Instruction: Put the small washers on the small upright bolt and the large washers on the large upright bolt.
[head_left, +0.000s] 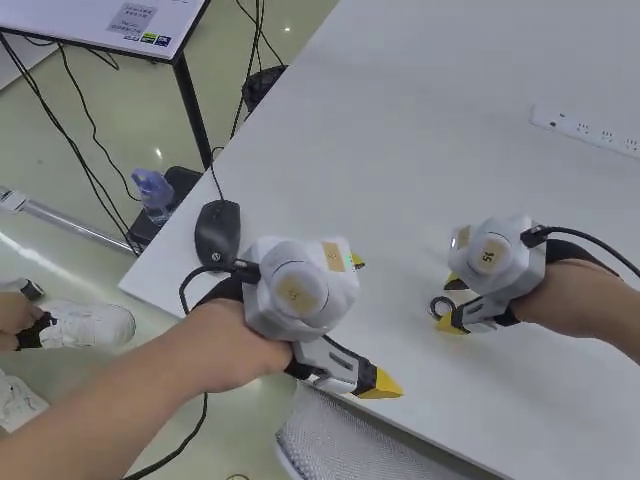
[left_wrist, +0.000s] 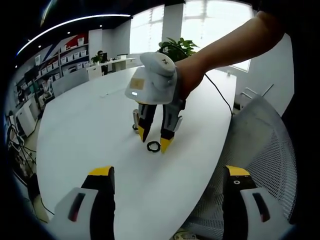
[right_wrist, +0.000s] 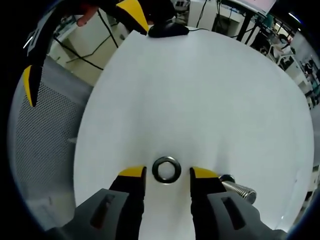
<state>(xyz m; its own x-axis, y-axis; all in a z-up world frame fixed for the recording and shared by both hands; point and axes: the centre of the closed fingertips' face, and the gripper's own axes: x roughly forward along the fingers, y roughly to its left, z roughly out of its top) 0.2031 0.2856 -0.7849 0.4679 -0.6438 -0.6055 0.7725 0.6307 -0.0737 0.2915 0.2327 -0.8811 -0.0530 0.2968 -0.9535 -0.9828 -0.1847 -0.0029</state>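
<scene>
Straddling washer (right_wrist: 166, 169), right claw (right_wrist: 168, 173); bolt (right_wrist: 239, 189) alongside

From the right gripper (right_wrist: 168, 173), the white table (right_wrist: 200, 90) has lots of room toward 12 o'clock. A bolt (right_wrist: 239, 189) stands in the way at 4 o'clock, just beside one jaw.

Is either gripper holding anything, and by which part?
Nothing is held. The washer lies on the table between the right gripper's open jaws; the left gripper is open too.
</scene>
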